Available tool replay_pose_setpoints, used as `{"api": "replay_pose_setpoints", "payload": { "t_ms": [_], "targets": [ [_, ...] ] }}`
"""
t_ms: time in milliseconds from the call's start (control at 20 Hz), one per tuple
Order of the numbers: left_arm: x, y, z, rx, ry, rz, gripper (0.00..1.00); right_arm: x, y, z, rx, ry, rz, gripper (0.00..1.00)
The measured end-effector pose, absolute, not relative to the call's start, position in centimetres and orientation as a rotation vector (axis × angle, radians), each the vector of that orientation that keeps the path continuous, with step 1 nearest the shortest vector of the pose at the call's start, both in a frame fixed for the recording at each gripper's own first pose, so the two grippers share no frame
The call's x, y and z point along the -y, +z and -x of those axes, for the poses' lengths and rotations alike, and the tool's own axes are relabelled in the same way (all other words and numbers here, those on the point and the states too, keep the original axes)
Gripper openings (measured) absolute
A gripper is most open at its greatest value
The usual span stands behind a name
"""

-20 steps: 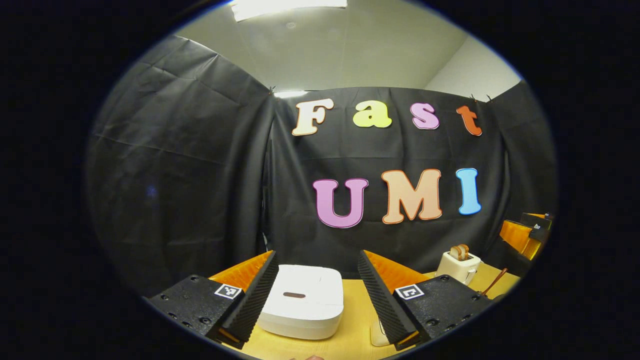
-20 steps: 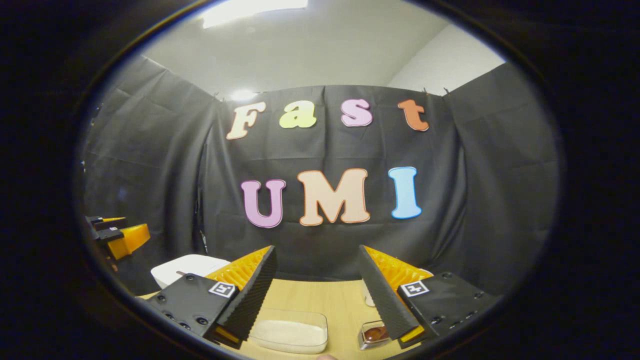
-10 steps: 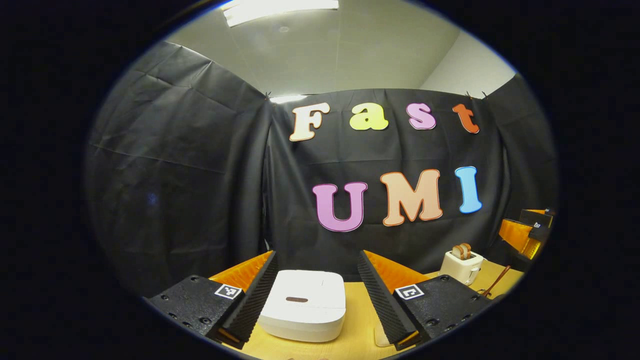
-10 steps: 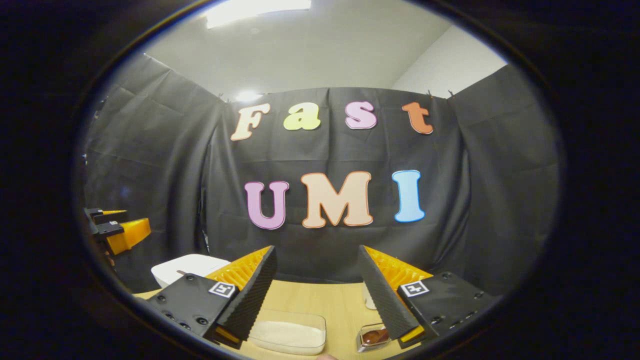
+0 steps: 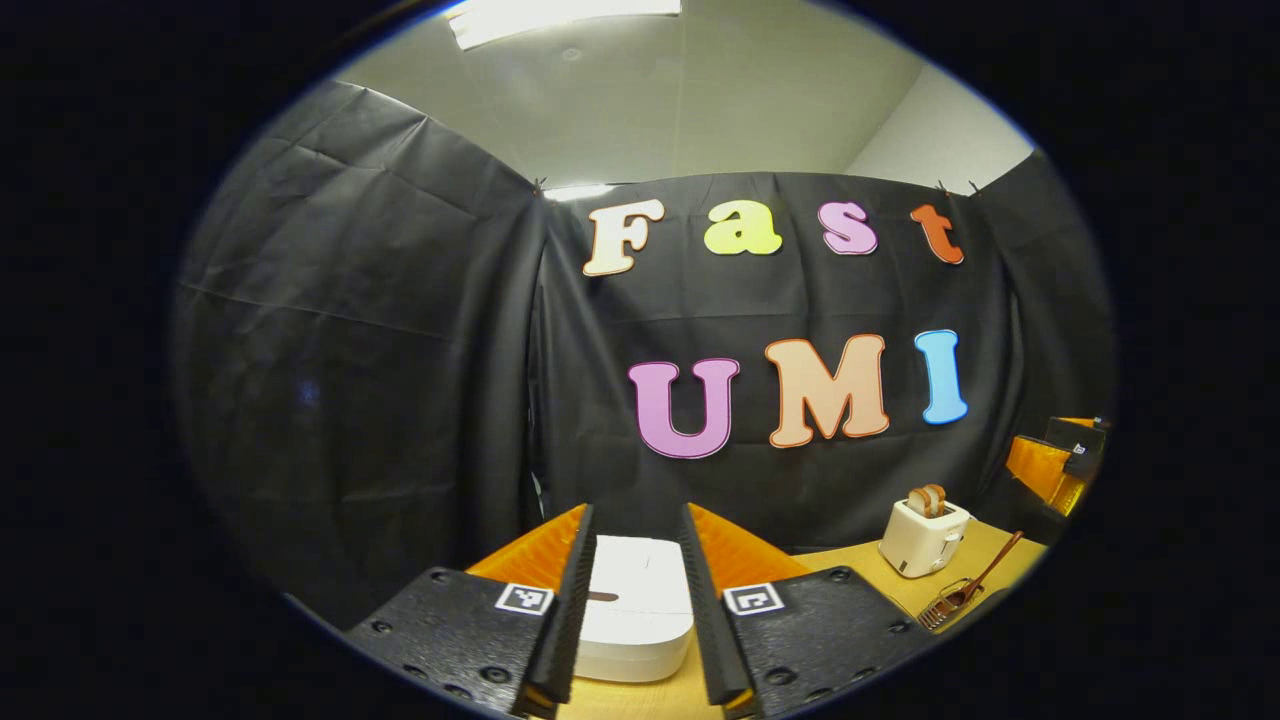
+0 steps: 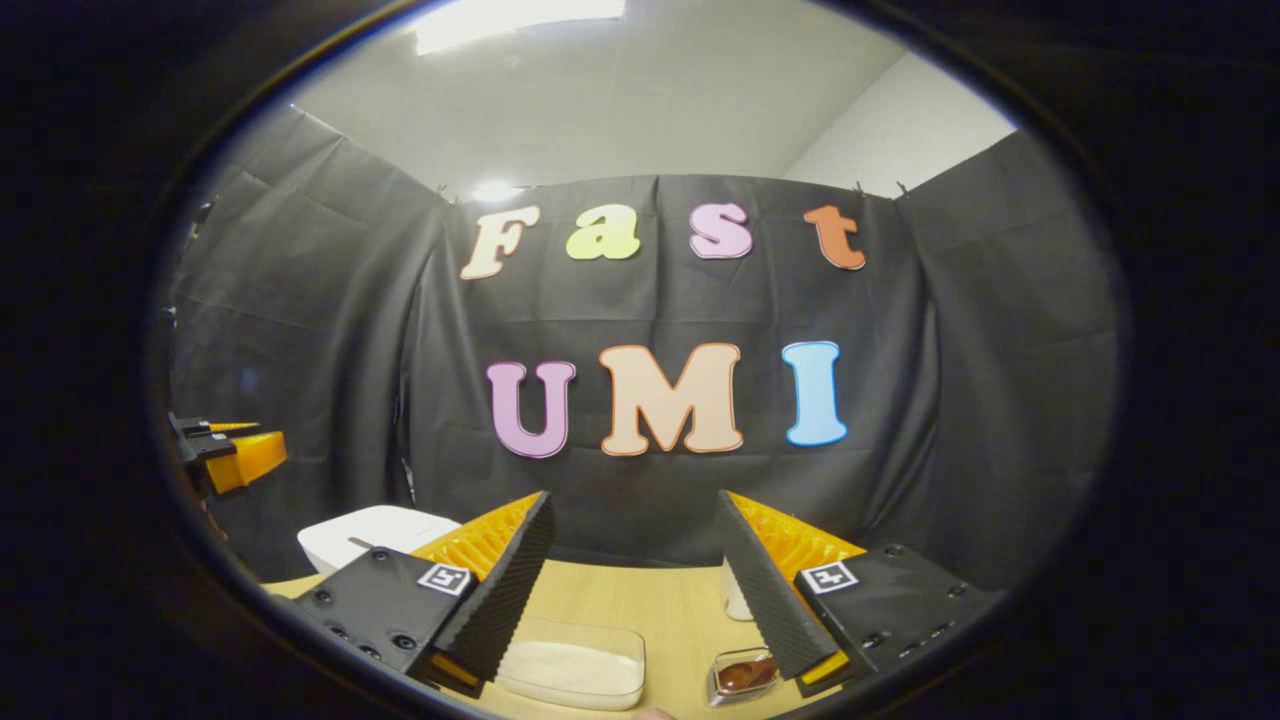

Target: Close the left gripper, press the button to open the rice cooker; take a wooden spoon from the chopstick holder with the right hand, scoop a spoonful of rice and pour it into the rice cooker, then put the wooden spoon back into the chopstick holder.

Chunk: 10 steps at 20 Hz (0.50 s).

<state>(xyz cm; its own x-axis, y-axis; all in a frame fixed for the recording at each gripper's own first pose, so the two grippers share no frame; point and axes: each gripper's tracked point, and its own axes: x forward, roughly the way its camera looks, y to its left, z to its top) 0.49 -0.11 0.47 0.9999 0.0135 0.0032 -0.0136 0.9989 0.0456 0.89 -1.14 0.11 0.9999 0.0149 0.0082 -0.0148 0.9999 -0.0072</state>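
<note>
Since half a second ago, the left gripper [image 5: 634,600] has narrowed its jaws markedly: a gap remains between them, not yet together, clamped on nothing. Framed in that gap, the white rice cooker [image 5: 637,615] sits on the wooden table [image 5: 870,560], lid down, its dark button [image 5: 603,596] on the lid's near left part. Judged rigid and heavy enough to stay put, the cooker should take a firm downward press on that button alone.

To the right stand a toaster [image 5: 922,537] and a wire chopstick holder [image 5: 945,600] with the wooden spoon [image 5: 995,567] leaning out of it; the spoon looks light and stiff, best gripped along its handle.

By comparison, the right gripper [image 6: 634,590] is unchanged, jaws wide apart and empty, above a clear tray of rice [image 6: 572,668].
</note>
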Motion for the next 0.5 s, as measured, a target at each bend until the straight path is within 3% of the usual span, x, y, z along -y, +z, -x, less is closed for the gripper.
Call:
{"api": "replay_pose_setpoints", "payload": {
  "t_ms": [350, 500],
  "targets": [
    [-1.0, -0.5, -1.2, -0.011, 0.014, -0.03, 0.05, 0.8, -0.2, -1.0, 0.004, 0.008, 0.018, 1.0],
    [-0.8, -1.2, -1.7, -0.023, -0.034, 0.0, 0.0, 0.7, -0.3, -1.0, 0.004, 0.0, 0.021, 1.0]
  ]
}}
